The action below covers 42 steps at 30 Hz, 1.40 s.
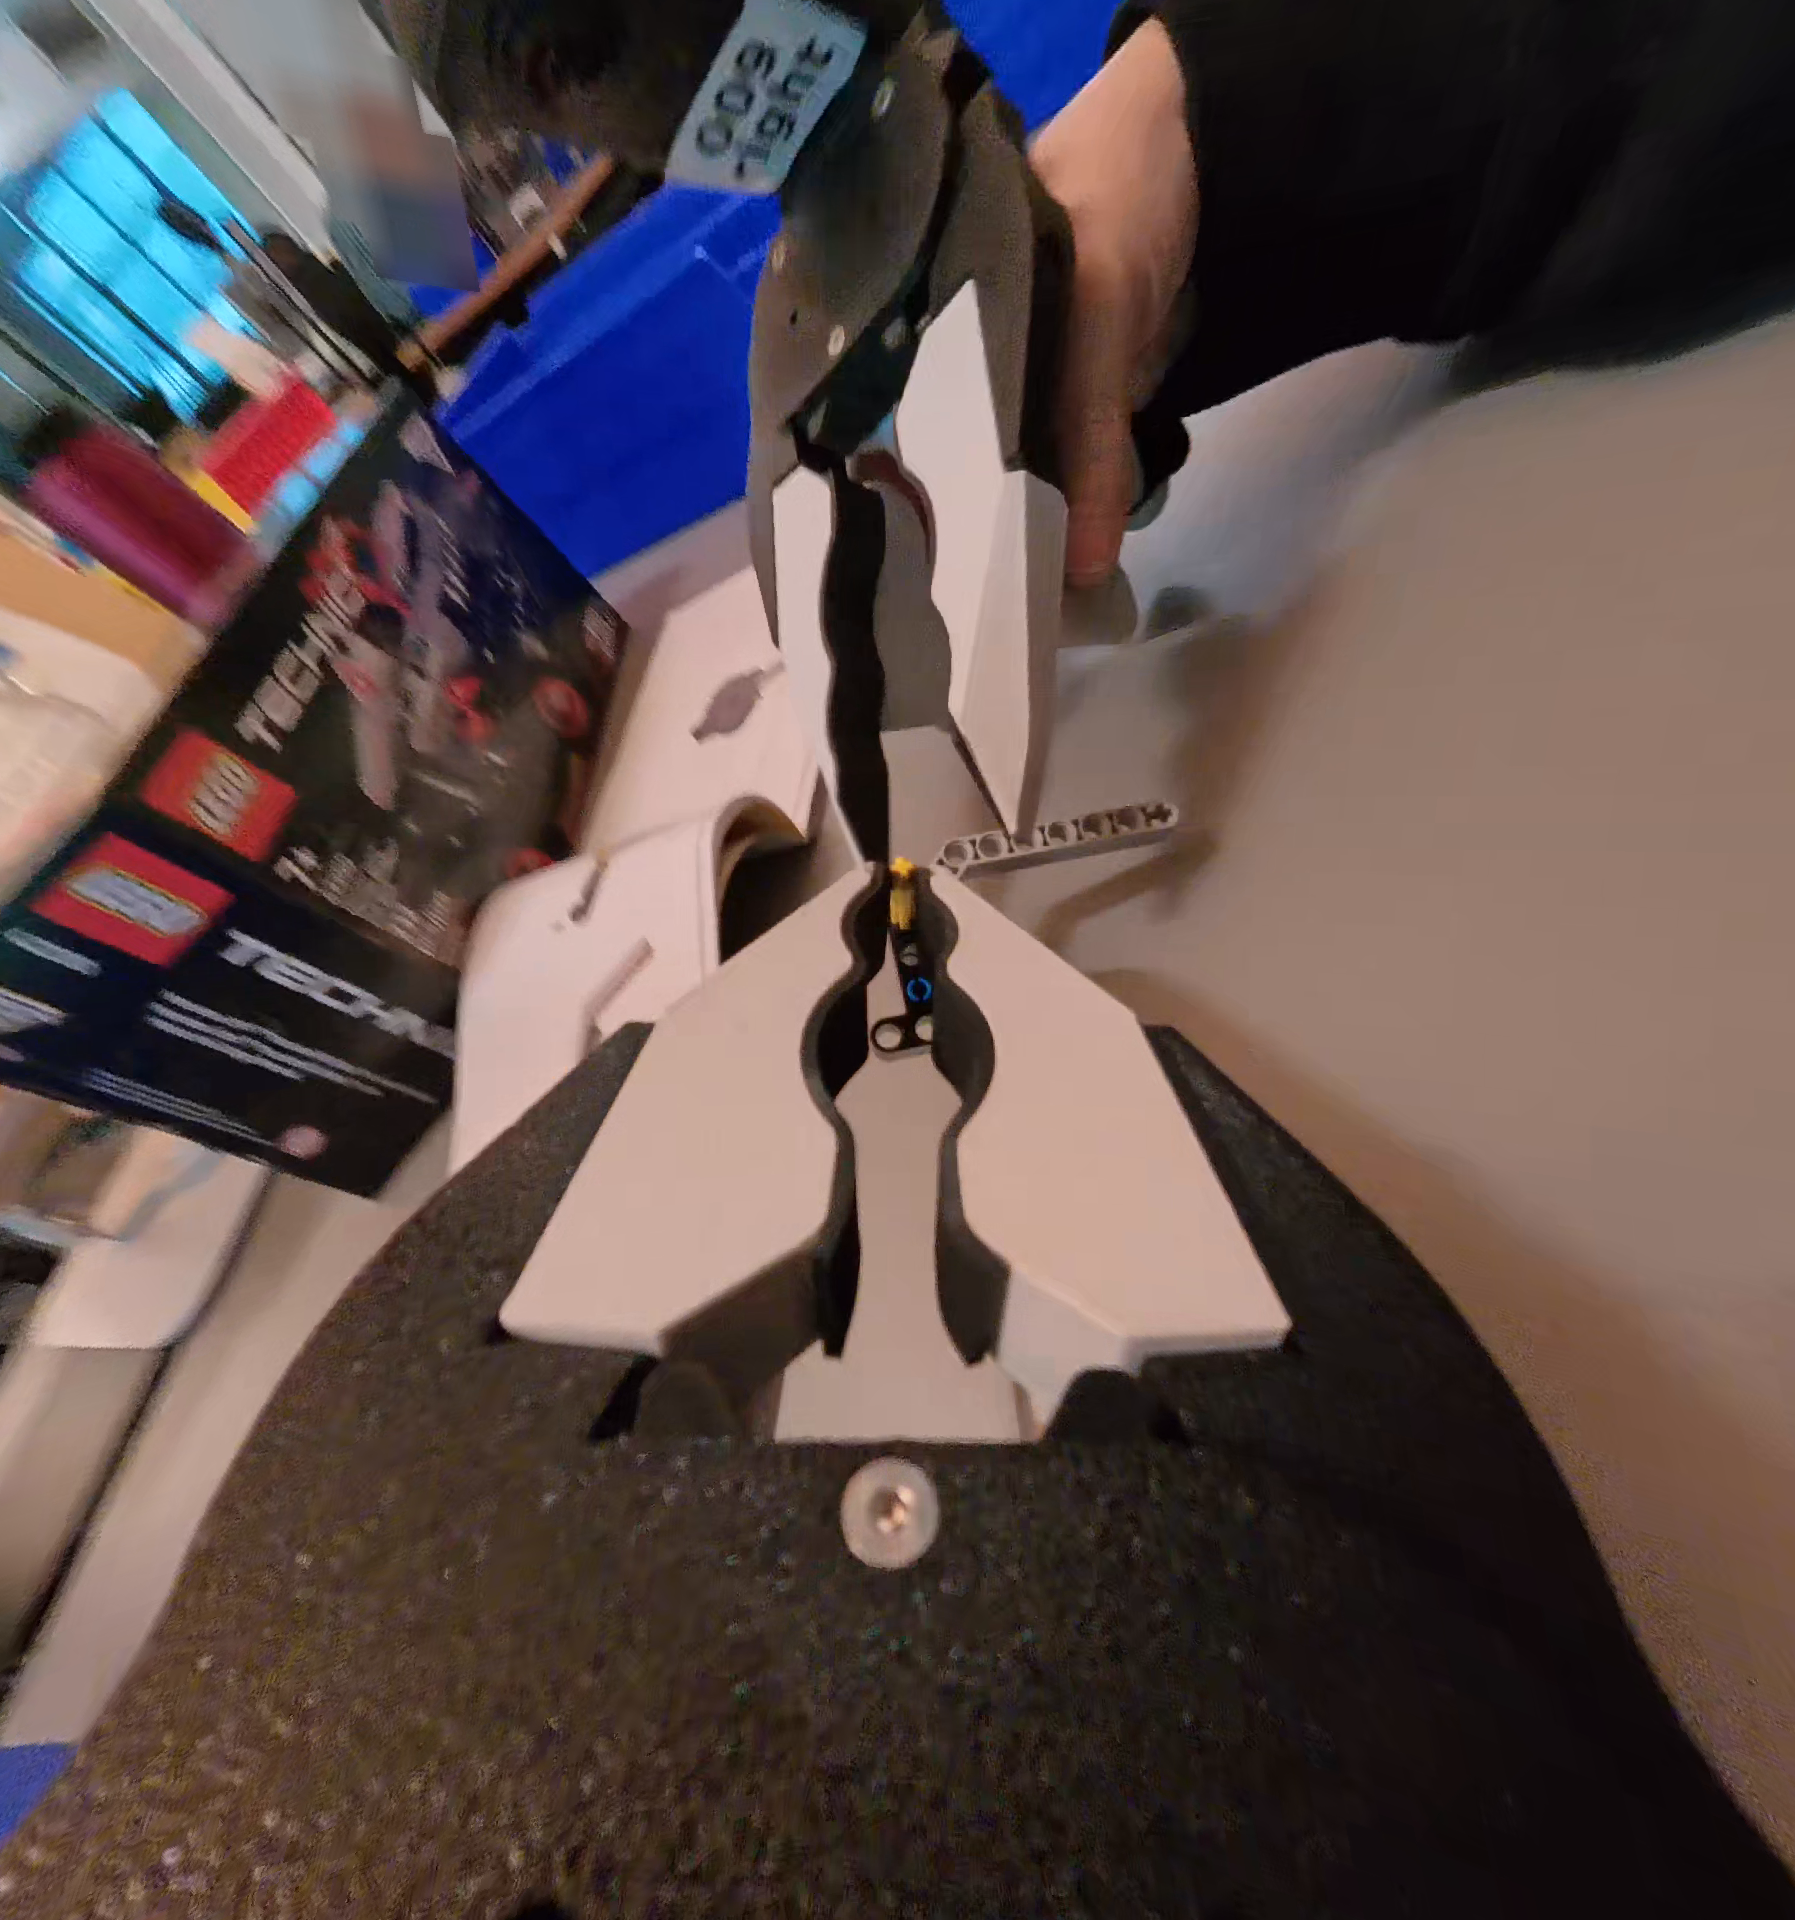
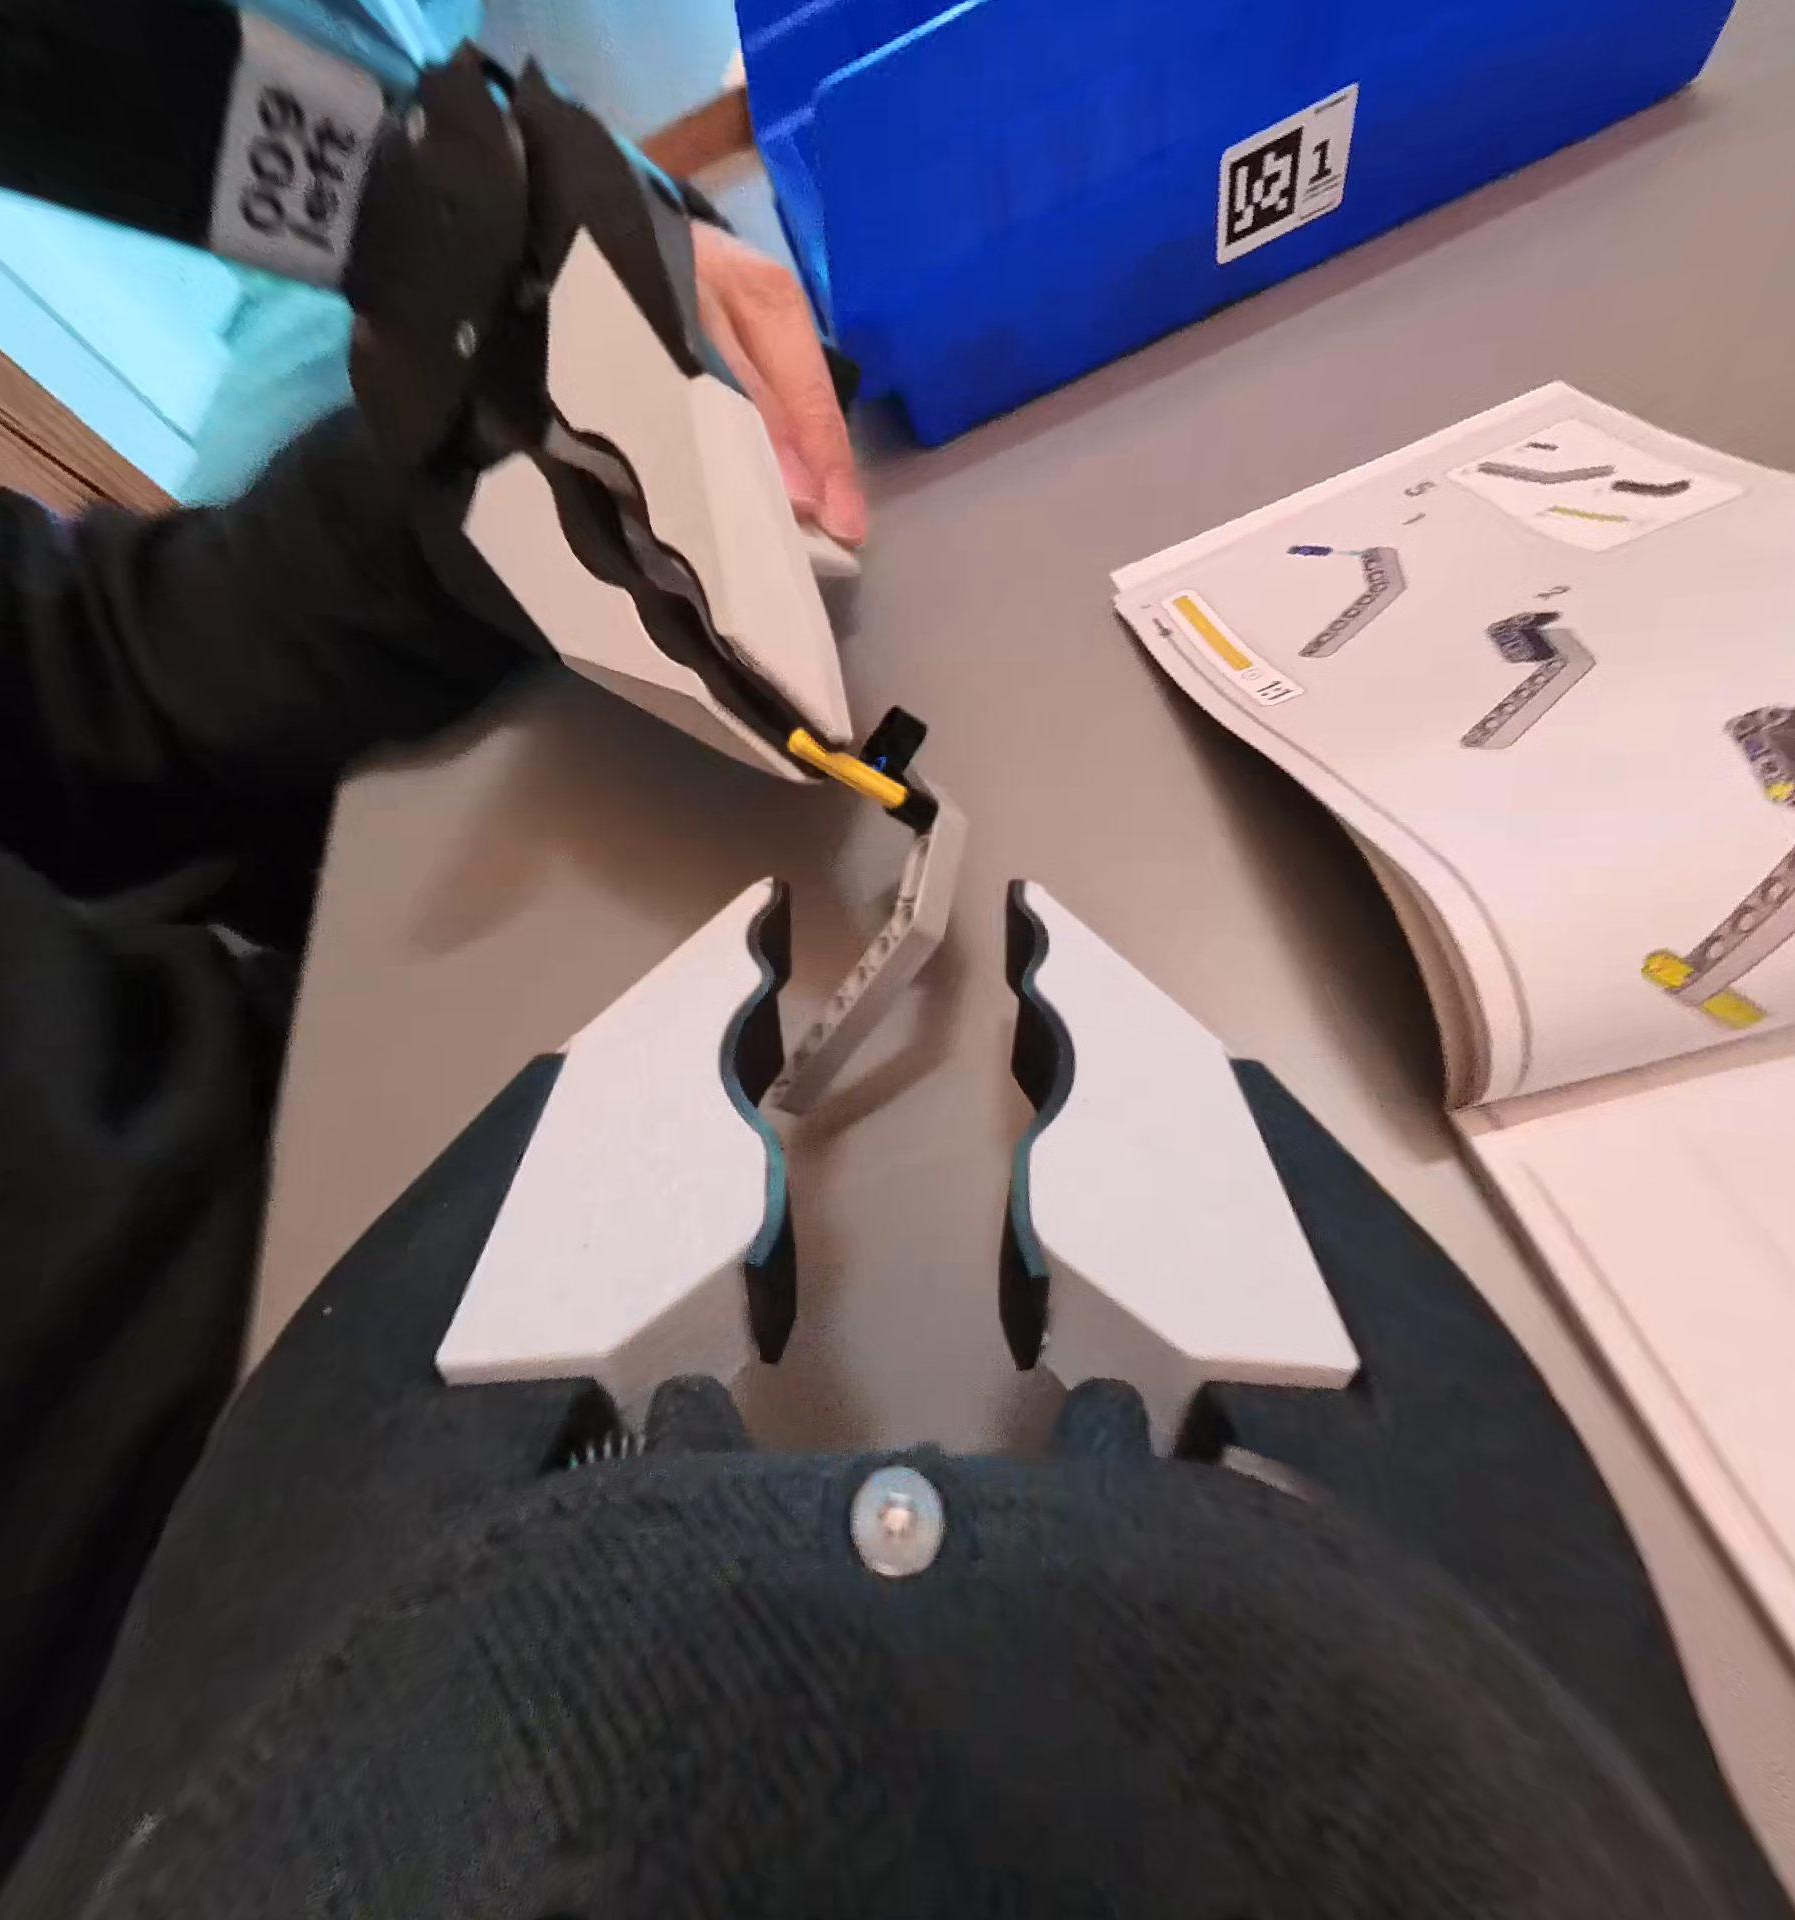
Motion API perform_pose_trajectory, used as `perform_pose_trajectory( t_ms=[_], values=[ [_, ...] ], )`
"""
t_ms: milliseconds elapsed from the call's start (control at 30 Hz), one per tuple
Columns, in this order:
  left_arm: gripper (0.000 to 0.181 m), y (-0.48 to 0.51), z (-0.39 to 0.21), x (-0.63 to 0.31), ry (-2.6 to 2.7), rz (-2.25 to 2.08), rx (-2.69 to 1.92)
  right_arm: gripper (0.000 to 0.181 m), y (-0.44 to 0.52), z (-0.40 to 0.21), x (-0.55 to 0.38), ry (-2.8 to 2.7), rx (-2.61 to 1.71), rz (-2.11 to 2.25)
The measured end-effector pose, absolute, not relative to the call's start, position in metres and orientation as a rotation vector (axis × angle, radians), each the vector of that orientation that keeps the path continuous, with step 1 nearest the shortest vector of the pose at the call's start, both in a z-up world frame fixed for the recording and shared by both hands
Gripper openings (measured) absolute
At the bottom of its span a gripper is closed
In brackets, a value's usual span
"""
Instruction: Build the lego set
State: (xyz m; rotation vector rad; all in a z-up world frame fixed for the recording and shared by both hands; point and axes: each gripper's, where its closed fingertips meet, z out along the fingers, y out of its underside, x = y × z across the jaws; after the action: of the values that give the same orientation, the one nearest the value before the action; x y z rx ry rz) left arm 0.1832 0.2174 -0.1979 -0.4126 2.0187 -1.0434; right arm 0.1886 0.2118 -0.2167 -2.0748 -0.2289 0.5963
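Note:
My left gripper (image 1: 901, 883) is shut on a short yellow axle (image 1: 901, 896). The axle (image 2: 849, 771) runs into a small black connector (image 2: 898, 740) at the top end of a grey bent beam (image 2: 893, 956). The connector (image 1: 908, 1010), with a blue pin in it, shows through the gap between my left fingers. My right gripper (image 2: 898, 914) is open, with its fingers on either side of the beam's lower half and not touching it. In the left wrist view the right gripper (image 1: 934, 821) comes down from above onto the beam (image 1: 1064, 834).
An open instruction booklet (image 2: 1495, 748) lies on the grey table (image 2: 1132, 447) to the right. A blue bin (image 2: 1132, 208) stands at the back. A dark Lego box (image 1: 301, 831) and white cardboard inserts (image 1: 602, 935) sit to the left. A hand (image 2: 779, 364) holds each gripper.

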Motion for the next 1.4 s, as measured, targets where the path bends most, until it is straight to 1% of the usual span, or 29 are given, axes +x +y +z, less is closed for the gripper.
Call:
perform_pose_trajectory(
  t_ms=[67, 100, 133, 200, 300, 367, 567, 667, 767, 800, 967, 1033, 1133, 1233, 1400],
  values=[
    [0.001, 0.213, -0.190, 0.182, 1.963, -0.995, -0.331, 0.036, 0.209, -0.210, 0.190, -0.161, -2.050, 0.644],
    [0.001, 0.209, -0.187, 0.181, 1.948, -0.988, -0.291, 0.040, 0.208, -0.209, 0.191, -0.124, -2.039, 0.667],
    [0.001, 0.206, -0.185, 0.179, 1.940, -0.988, -0.262, 0.040, 0.205, -0.208, 0.190, -0.099, -2.017, 0.705],
    [0.002, 0.199, -0.182, 0.177, 1.924, -0.996, -0.214, 0.033, 0.204, -0.209, 0.190, -0.037, -1.982, 0.771],
    [0.002, 0.192, -0.182, 0.177, 1.925, -0.983, -0.183, 0.030, 0.199, -0.217, 0.189, -0.046, -2.010, 0.787],
    [0.002, 0.189, -0.185, 0.177, 1.932, -0.975, -0.175, 0.010, 0.195, -0.216, 0.181, -0.108, -1.995, 0.817],
    [0.003, 0.184, -0.185, 0.179, 1.923, -1.005, -0.177, 0.007, 0.195, -0.214, 0.188, -0.186, -1.975, 0.689],
    [0.020, 0.185, -0.185, 0.183, 1.930, -1.057, -0.255, 0.006, 0.197, -0.205, 0.190, -0.246, -1.916, 0.586],
    [0.031, 0.190, -0.182, 0.184, 1.932, -1.128, -0.358, 0.006, 0.199, -0.201, 0.190, -0.371, -1.871, 0.444],
    [0.033, 0.191, -0.178, 0.184, 1.920, -1.175, -0.388, 0.006, 0.199, -0.199, 0.190, -0.441, -1.834, 0.365],
    [0.056, 0.208, -0.166, 0.189, 1.863, -1.394, -0.651, 0.006, 0.201, -0.176, 0.203, -0.594, -1.634, -0.050],
    [0.061, 0.208, -0.164, 0.190, 1.861, -1.465, -0.716, 0.005, 0.200, -0.170, 0.205, -0.646, -1.574, -0.178],
    [0.069, 0.202, -0.168, 0.186, 1.905, -1.476, -0.692, 0.006, 0.200, -0.166, 0.200, -0.664, -1.532, -0.198],
    [0.067, 0.196, -0.175, 0.182, 1.961, -1.402, -0.596, 0.006, 0.200, -0.167, 0.195, -0.691, -1.523, -0.181],
    [0.053, 0.191, -0.179, 0.177, 1.969, -1.216, -0.401, 0.006, 0.199, -0.174, 0.186, -0.750, -1.533, -0.164]
  ],
)
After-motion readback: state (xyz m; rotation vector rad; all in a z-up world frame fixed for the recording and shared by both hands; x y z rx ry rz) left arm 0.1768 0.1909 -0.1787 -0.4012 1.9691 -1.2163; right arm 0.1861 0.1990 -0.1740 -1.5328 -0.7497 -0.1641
